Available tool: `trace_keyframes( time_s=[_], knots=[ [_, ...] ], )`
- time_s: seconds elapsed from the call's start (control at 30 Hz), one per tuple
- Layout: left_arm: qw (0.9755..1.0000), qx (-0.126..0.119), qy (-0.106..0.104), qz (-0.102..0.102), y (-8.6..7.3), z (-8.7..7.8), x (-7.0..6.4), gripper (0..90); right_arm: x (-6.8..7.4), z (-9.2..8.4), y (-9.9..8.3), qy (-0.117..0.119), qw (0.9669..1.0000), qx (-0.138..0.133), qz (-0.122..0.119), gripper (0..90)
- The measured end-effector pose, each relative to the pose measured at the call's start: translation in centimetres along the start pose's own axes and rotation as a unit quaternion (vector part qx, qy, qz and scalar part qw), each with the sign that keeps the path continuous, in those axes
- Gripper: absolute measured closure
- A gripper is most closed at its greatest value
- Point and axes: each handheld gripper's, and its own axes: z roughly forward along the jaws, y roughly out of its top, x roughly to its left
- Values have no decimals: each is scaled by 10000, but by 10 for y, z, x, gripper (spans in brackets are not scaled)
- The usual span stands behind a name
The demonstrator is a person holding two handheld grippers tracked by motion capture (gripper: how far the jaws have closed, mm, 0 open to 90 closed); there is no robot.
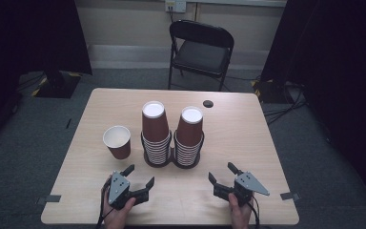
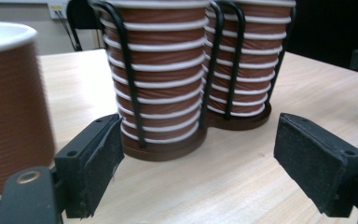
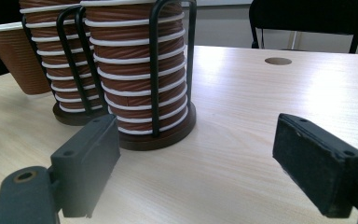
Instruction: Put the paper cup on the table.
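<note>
The pale wooden desk [image 1: 248, 143] carries everything, with a black folding chair [image 1: 201, 47] standing on the grey floor beyond its far edge. Near the middle of the desk stand two stacks of brown paper cups, the left stack [image 1: 155, 131] and the right stack [image 1: 189, 136], side by side in a black wire holder [image 1: 171, 160] with two round bases that touch. Each stack is nested rim-down, white rims showing as rings between the wires. A single cup [image 1: 117, 141] stands upright just to the left of the holder, apart from it, its white inside showing. At the near edge, the left tool [image 1: 139, 175] points toward the holder and the single cup, its jaws spread with nothing between them; the right tool [image 1: 222, 172] sits to the right, likewise spread and empty. A small round hole [image 1: 208, 103] marks the desk's far side.
</note>
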Motion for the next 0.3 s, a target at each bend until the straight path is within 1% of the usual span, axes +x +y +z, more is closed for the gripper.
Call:
trace_keyframes(
  time_s=[0.07, 0.1, 0.13, 0.17, 0.23, 0.27, 0.3],
  knots=[
    [9999, 53, 89, 45, -4, 4, -3, 154, 0, 1, 0, -10, 10000, 12, 5, 142],
    [9999, 53, 89, 45, -4, 4, -3, 156, 0, 1, 0, -49, 10000, 58, 1, 142],
    [9999, -45, 125, 66, -5, 3, -3, 153, 1, 2, 1, -80, 9999, 89, -13, 142],
    [9999, -57, 127, 68, -5, 3, -3, 154, 2, 2, 1, -101, 9998, 139, -53, 142],
    [9999, -49, 85, 40, -5, 3, -2, 154, 4, 6, 2, -193, 9990, 370, -130, 142],
    [9999, -72, 69, 54, -5, 3, -1, 154, 5, 9, 3, -267, 9975, 630, -151, 142],
    [9999, -72, 69, 54, -5, 3, -1, 155, 5, 12, 4, -250, 9963, 797, -178, 145]
  ],
)
